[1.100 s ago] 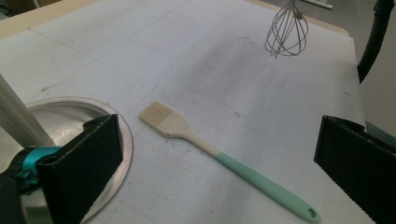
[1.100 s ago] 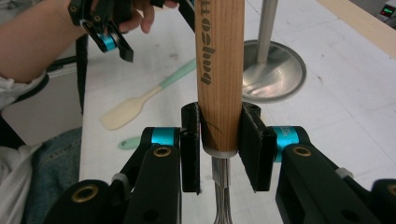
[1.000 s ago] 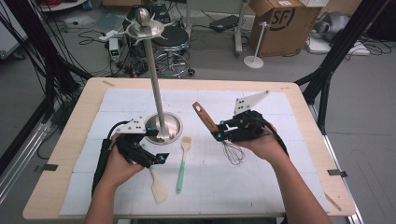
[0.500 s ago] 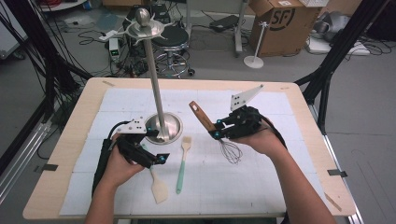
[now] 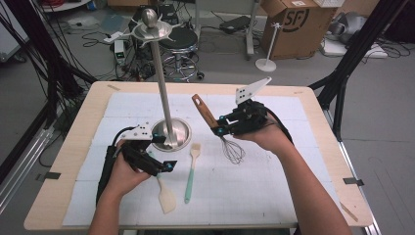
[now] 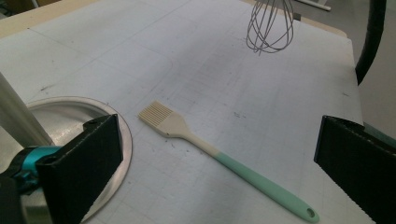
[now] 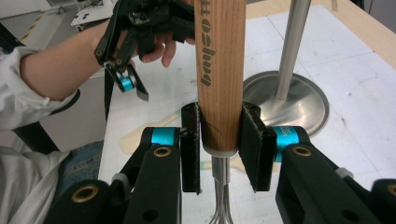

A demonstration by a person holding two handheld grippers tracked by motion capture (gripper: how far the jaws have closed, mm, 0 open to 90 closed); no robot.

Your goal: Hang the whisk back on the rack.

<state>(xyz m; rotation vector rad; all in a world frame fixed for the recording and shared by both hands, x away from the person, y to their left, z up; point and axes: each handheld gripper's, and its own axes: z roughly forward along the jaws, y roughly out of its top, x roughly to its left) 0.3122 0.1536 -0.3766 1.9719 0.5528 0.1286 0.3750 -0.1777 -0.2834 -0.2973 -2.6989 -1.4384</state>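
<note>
The right gripper (image 5: 221, 127) clamps the whisk (image 5: 215, 128) by its wooden handle, lifted off the counter (image 5: 318, 161), wires down, handle tilting up and left toward the stand (image 5: 164, 98), which rises just left. The left gripper (image 5: 161, 152) rests open near the stand's base; the stand's hooks are hard to make out.

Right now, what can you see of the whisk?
The whisk has a brown wooden handle with dark lettering and a hole near its top, plus a silver wire balloon. The right tongs clamp the handle's lower end. It hangs tilted above the white mat, wires down, handle leaning toward the metal stand.
</note>
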